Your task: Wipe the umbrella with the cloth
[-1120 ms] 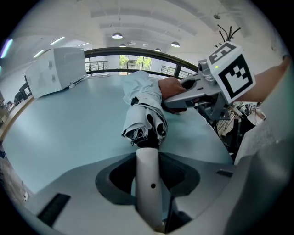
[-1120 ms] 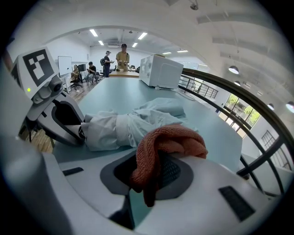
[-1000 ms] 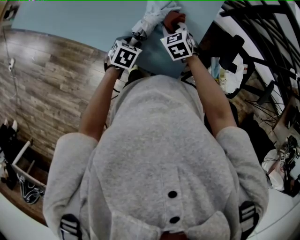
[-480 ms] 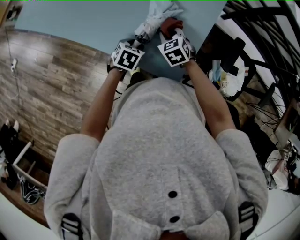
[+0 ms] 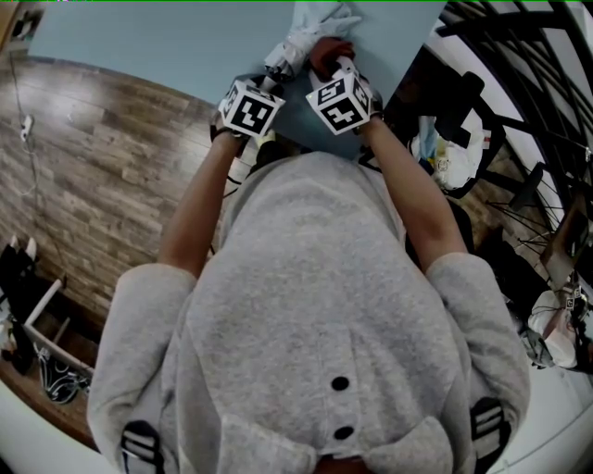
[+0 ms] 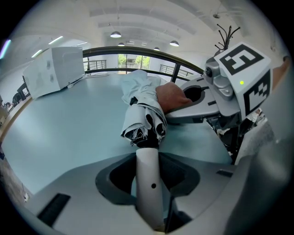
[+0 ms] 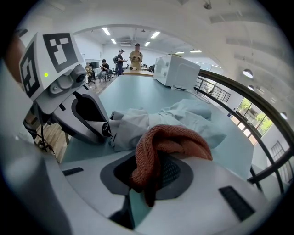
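Note:
A folded pale grey umbrella (image 6: 142, 108) lies on the light blue table (image 5: 167, 46). Its white handle (image 6: 148, 183) sits between the jaws of my left gripper (image 6: 147, 167), which is shut on it. My right gripper (image 7: 154, 172) is shut on a rust-red cloth (image 7: 165, 144) that rests against the umbrella's fabric (image 7: 183, 119). In the head view the left gripper (image 5: 264, 79) and right gripper (image 5: 329, 65) are close together near the table's front edge. The cloth (image 5: 326, 51) lies on the umbrella (image 5: 315, 23) just past the handle end.
A white box-shaped appliance (image 7: 177, 71) stands further along the table. Several people (image 7: 135, 55) are at the table's far end. Wood floor (image 5: 83, 176) lies to the left, and black chairs and clutter (image 5: 482, 120) crowd the right beside the table edge.
My right gripper has slid a little to the left with the cloth, nearer the left gripper and the umbrella's handle end. The left gripper has stayed put.

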### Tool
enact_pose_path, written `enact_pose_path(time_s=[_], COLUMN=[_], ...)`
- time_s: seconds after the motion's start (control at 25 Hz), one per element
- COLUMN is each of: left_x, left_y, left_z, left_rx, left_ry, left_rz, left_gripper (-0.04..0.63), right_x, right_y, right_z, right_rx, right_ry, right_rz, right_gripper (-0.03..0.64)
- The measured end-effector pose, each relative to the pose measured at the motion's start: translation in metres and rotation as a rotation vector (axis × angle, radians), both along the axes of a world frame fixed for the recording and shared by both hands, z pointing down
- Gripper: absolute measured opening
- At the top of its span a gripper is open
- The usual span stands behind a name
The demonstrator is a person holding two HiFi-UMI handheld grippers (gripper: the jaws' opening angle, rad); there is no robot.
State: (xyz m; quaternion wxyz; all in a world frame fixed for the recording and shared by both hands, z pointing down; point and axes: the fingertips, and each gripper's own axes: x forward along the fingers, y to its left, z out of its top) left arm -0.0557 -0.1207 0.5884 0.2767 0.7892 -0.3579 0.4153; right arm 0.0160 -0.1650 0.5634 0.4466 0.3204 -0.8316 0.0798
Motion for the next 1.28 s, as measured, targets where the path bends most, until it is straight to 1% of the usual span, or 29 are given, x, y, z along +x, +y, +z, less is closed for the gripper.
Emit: enact_pose_path(time_s=[0.16,0.64,1.04,1.28], left_x=[-0.001,0.0,0.0,-0.003], left_y=[0.002,0.001,0.001,0.002], left_z=[0.001,0.0,0.0,-0.002], left_rx=[-0.001,0.005,0.002,0.002], left_ry=[0.001,-0.005,-0.003,0.001], left_rz=[0.002,0.003,0.007,0.008], left_gripper=[0.156,0.156,0.155,0.156], right_x=[-0.006,-0.012,-0.02,-0.032], right_y=[0.007,0.015,0.028,0.041], right_z=[0.001,0.001,0.0,-0.006], right_rx=[-0.006,-0.019,-0.032,-0.077], right_ry=[0.002,-0.016,-0.02,-0.05], right_rz=[-0.023,-0.022,-0.075,-0.136], right_gripper=[0.081,0.081,0.081,0.081])
